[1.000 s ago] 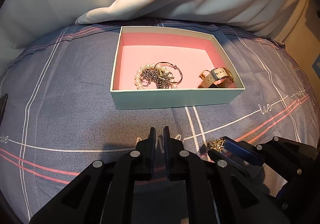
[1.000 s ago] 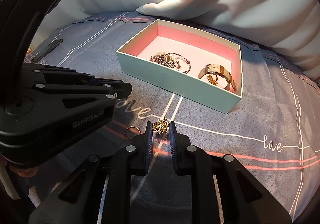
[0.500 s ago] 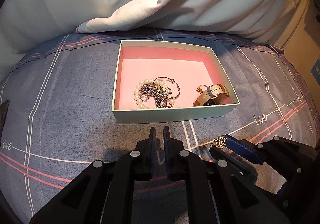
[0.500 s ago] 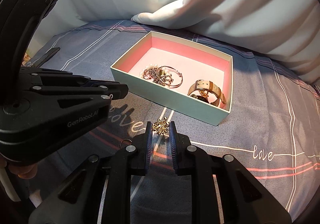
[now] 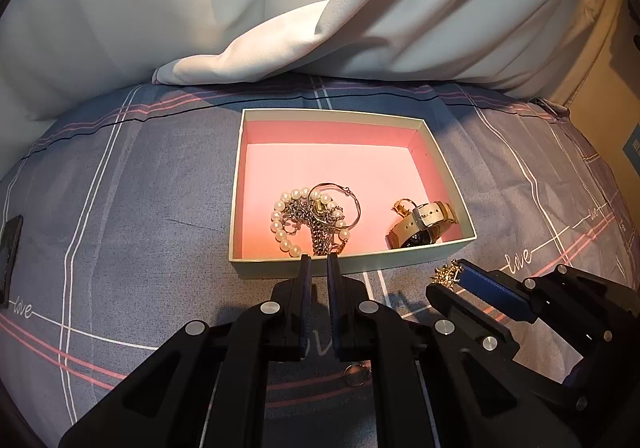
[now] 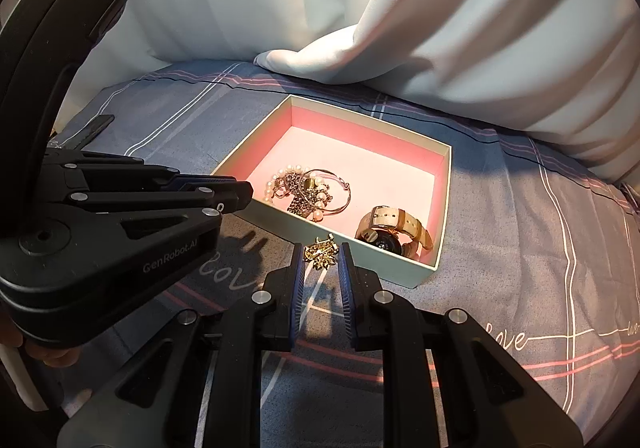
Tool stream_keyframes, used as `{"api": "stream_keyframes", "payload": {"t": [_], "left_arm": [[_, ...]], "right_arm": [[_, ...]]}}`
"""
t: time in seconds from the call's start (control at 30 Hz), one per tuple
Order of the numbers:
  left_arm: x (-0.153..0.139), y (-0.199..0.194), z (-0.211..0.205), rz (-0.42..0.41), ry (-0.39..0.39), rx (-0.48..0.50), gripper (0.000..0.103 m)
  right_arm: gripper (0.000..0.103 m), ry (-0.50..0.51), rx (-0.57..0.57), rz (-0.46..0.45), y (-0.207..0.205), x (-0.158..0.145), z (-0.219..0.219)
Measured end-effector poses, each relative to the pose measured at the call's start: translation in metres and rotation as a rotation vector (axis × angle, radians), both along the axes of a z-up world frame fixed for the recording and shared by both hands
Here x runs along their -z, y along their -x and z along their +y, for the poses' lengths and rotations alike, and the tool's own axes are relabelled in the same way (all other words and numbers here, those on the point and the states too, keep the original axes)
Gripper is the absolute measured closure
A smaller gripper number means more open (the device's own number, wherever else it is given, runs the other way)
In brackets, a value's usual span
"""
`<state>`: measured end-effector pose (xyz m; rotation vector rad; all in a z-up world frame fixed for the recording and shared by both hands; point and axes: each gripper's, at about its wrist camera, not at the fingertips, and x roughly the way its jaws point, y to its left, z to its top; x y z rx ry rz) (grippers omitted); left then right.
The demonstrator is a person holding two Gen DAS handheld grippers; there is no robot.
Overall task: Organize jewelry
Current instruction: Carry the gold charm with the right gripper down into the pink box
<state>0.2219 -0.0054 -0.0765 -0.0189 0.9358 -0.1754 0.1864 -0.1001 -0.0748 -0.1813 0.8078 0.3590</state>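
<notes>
Right gripper point(image 6: 320, 262) clamped on small gold spiky brooch point(image 6: 321, 250) just before pale-green, pink-lined cardboard box point(image 6: 418, 273); left gripper point(image 5: 318, 268), fingers nearly together, empty, at box's near wall.

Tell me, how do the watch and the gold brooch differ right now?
The watch lies inside the box; the brooch is outside it, between the right gripper fingers. The watch has a beige strap and dark face; the brooch is smaller, spiky, all gold.
</notes>
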Motion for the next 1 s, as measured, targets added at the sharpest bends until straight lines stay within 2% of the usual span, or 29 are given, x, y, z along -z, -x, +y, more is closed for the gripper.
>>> {"api": "stream_keyframes", "payload": {"t": [0.5, 1.0], "left_arm": [[-0.032, -0.037, -0.003, -0.041, 0.023, -0.006, 0.095], [-0.028, -0.066, -0.004, -0.025, 0.012, -0.018, 0.095]], "right_arm": [[0.085, 0.019, 0.039, -0.029, -0.043, -0.024, 0.000], [0.085, 0.007, 0.063, -0.003, -0.079, -0.018, 0.003]]}}
